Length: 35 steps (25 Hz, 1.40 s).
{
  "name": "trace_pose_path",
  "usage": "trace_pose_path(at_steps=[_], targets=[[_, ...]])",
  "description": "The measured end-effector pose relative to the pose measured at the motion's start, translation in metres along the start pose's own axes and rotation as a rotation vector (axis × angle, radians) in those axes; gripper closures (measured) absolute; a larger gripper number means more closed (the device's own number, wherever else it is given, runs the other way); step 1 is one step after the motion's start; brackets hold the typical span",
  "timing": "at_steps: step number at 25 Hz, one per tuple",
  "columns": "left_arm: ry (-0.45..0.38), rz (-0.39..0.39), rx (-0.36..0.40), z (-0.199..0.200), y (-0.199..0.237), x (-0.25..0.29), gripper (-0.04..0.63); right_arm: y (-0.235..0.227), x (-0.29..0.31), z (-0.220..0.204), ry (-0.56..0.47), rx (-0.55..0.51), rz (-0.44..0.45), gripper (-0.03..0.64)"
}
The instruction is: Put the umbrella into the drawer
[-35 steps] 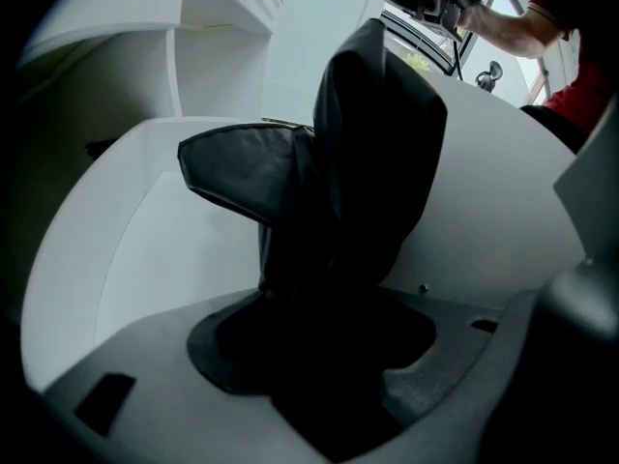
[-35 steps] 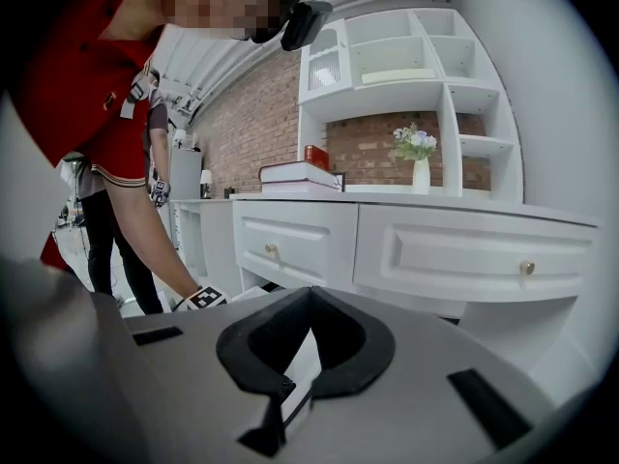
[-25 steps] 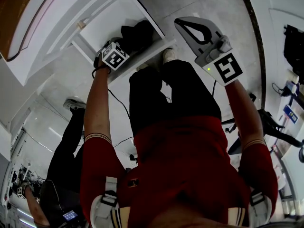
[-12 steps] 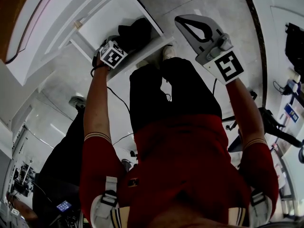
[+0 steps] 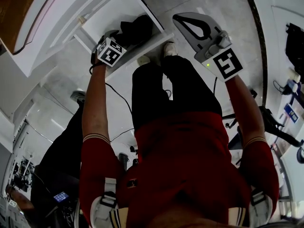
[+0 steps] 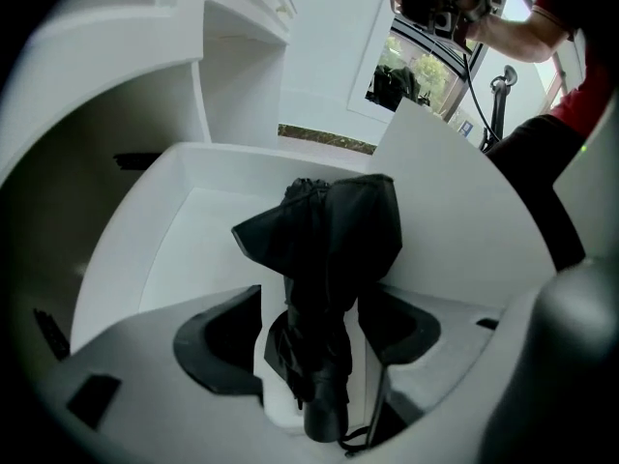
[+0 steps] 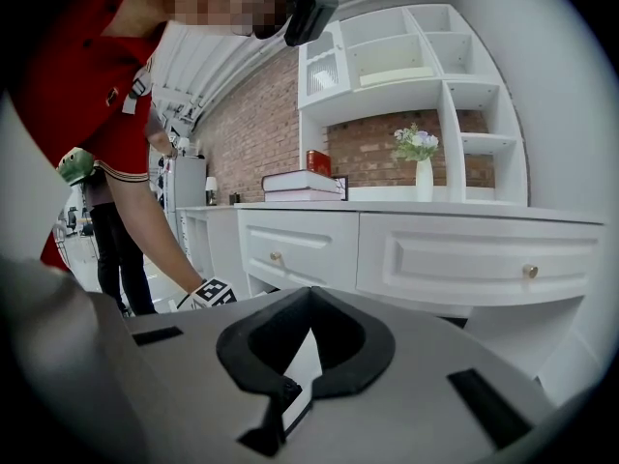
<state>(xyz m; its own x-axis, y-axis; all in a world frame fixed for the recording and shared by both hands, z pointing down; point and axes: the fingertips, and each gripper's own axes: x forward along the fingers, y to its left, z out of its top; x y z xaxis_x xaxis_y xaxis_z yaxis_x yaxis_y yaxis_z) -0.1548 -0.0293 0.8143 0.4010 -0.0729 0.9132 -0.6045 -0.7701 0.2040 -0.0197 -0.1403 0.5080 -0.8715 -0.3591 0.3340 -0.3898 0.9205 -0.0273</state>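
The black folded umbrella (image 5: 135, 28) lies inside the open white drawer (image 5: 110, 14). In the left gripper view the umbrella (image 6: 334, 245) rests on the drawer's floor (image 6: 184, 245) and leans toward its right wall. My left gripper (image 6: 314, 309) points steeply down over it. Its jaws are opening wide, the umbrella's lower end stands between them, and the pads do not press on it. In the head view the left gripper (image 5: 108, 45) hangs at the drawer's near edge. My right gripper (image 5: 180, 20) hovers to the right, shut and empty, and its tips meet (image 7: 311, 294).
A white sideboard (image 7: 464, 249) with knobbed drawers carries stacked books (image 7: 300, 184) and a vase of flowers (image 7: 416, 153). White shelves (image 7: 406, 56) hang above it. Another person (image 5: 66, 141) stands on the left. A cable (image 5: 121, 103) trails over the tiled floor.
My left gripper has lifted away from the umbrella, which stays in the drawer. The right gripper has hardly moved. The other person at the left has shifted.
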Motion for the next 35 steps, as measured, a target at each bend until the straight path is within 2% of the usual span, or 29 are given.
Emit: trace_pose_path(at_steps=[10, 18, 35], targets=[[-0.055, 0.029, 0.008, 0.031, -0.004, -0.059, 0.299, 0.008, -0.005, 0.033, -0.007, 0.002, 0.02, 0.617], [-0.136, 0.074, 0.013, 0.064, -0.013, -0.124, 0.299, 0.014, -0.015, 0.071, -0.014, -0.011, 0.031, 0.617], [-0.467, 0.201, -0.088, 0.146, -0.052, -0.281, 0.299, 0.046, -0.024, 0.142, -0.051, -0.074, 0.086, 0.617]])
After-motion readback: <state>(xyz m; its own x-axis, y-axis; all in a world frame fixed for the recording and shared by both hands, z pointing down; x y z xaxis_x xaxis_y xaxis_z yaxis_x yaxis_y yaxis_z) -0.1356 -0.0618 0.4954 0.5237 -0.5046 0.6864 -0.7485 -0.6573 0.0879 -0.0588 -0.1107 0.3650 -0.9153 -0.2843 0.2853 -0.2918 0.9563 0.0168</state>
